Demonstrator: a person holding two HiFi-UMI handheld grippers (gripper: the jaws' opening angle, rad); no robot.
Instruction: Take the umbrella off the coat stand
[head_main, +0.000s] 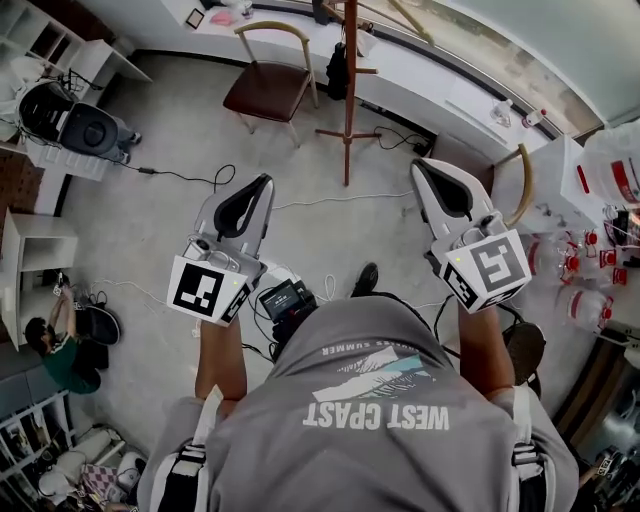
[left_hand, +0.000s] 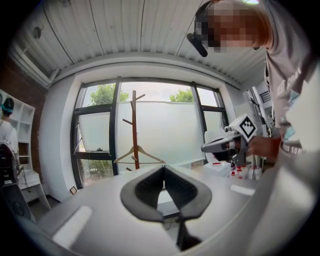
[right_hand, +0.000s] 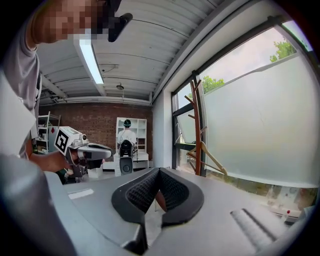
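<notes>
Far left, on the floor: a black speaker (head_main: 90, 130) stood by white shelving, with a person (head_main: 55, 345) lower down who had no part in the job.
Left gripper (head_main: 264, 184): clenched, pads meeting at the tips with nothing between them. It was held about level and aimed toward the stand.
Wooden chair (head_main: 270, 85): stood just left of the stand, near the white ledge under the window.
Coat stand (head_main: 348, 90): red-brown post, upright, well ahead of both claws. The left gripper view showed a bare wooden hanger (left_hand: 139, 154) hung on it.
Umbrella (head_main: 337, 68): judged to be the dark bundle hanging close against the post's left side. It was too small to be sure, and neither gripper view showed it plainly.
Right gripper (head_main: 420, 166): clenched as well, tips together, empty. It was carried alongside its partner, with the stand between the two lines of aim.
Second chair (head_main: 520, 180): curved back showing just to the right of that claw.
Step in hand: approach. Nothing had been touched and the umbrella was not yet off the stand.
Next move calls for: closing the gap to the stand and opening one claw before reaching in. Then take the bundle round its body or handle and lift it clear of the peg before drawing back.
Risk: a sideways pull might rock the post or drag the hanger.
</notes>
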